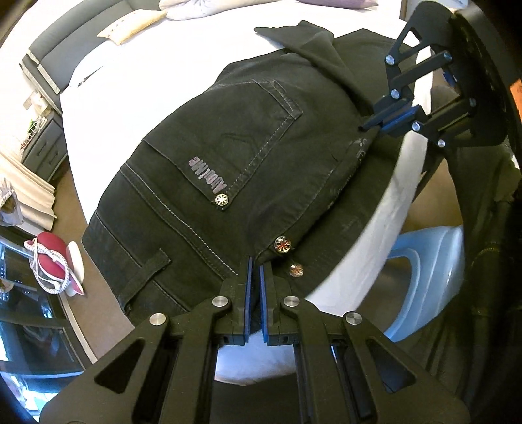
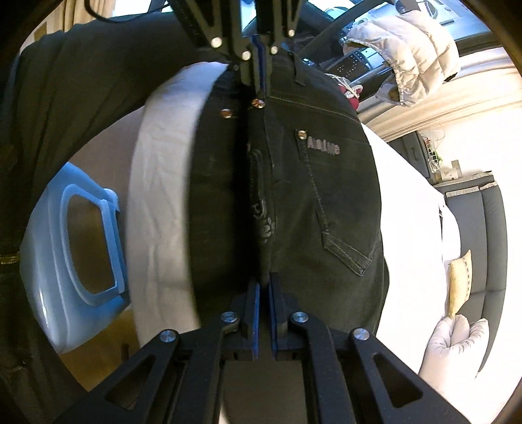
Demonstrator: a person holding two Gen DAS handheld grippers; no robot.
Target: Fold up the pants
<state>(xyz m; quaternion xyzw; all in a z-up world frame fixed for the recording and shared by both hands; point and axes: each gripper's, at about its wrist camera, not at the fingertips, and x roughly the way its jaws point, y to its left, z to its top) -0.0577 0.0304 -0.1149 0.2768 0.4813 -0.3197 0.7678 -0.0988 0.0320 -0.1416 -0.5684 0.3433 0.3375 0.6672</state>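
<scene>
At the bottom centre of the left wrist view, the left gripper (image 1: 255, 272) is clenched on the waistband edge of the black jeans (image 1: 228, 156), just beside two metal rivets (image 1: 282, 244). Farther up, at the upper right, the right gripper (image 1: 375, 125) pinches the other edge of the jeans. They lie back pocket (image 1: 248, 137) up on the white bed (image 1: 137, 75). Beyond, near the top left, pillows (image 1: 130, 29) rest. A blue plastic basket (image 1: 424, 277) stands below the bed edge, lower right.

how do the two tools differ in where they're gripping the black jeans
The left tool pinches the black jeans at the waistband, next to the metal buttons. The right tool pinches them farther down the same edge, past the back pocket. Both are shut on the denim, facing each other along that edge.
</scene>
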